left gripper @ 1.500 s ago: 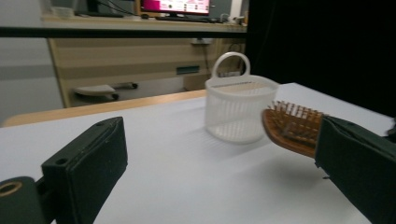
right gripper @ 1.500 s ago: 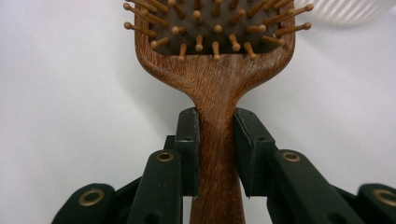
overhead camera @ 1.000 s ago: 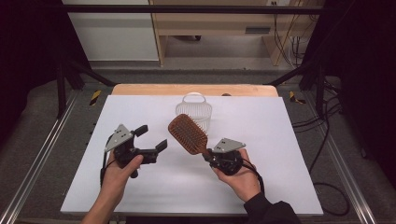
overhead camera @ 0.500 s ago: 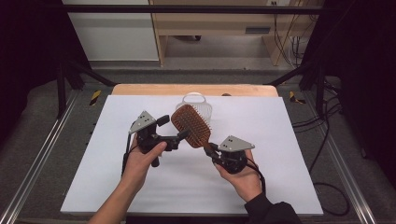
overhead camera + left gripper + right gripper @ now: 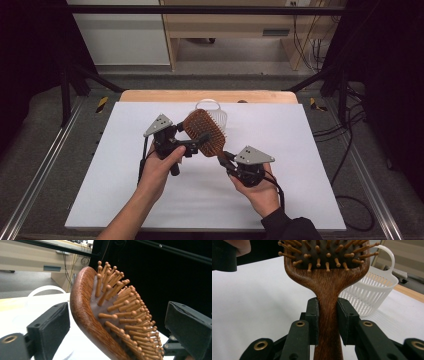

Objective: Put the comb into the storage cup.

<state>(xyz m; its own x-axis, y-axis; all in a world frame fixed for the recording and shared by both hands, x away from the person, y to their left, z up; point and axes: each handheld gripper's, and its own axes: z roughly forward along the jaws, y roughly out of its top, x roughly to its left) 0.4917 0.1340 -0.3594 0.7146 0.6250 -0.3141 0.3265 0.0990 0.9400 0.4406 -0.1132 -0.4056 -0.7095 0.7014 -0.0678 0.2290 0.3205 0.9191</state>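
A wooden paddle hairbrush (image 5: 205, 132) with peg bristles is held up over the white table. My right gripper (image 5: 224, 158) is shut on its handle; in the right gripper view the two pads (image 5: 313, 320) clamp the handle (image 5: 328, 322) from both sides. My left gripper (image 5: 192, 136) is open, with one jaw on either side of the brush head. In the left gripper view the brush head (image 5: 110, 315) stands between the pads (image 5: 50, 325) with a gap on each side. The left jaws have just been closing a little around it.
A white slotted plastic basket (image 5: 212, 111) with a loop handle stands just behind the brush, also near in the right gripper view (image 5: 372, 292). The white sheet (image 5: 125, 200) covers the table, whose wooden edge (image 5: 150, 96) shows at the back. Dark frame rails run along both sides.
My left hand has moved right and toward the back, bringing its jaws around the brush head. The right hand has lifted and turned the brush slightly while keeping its grip.
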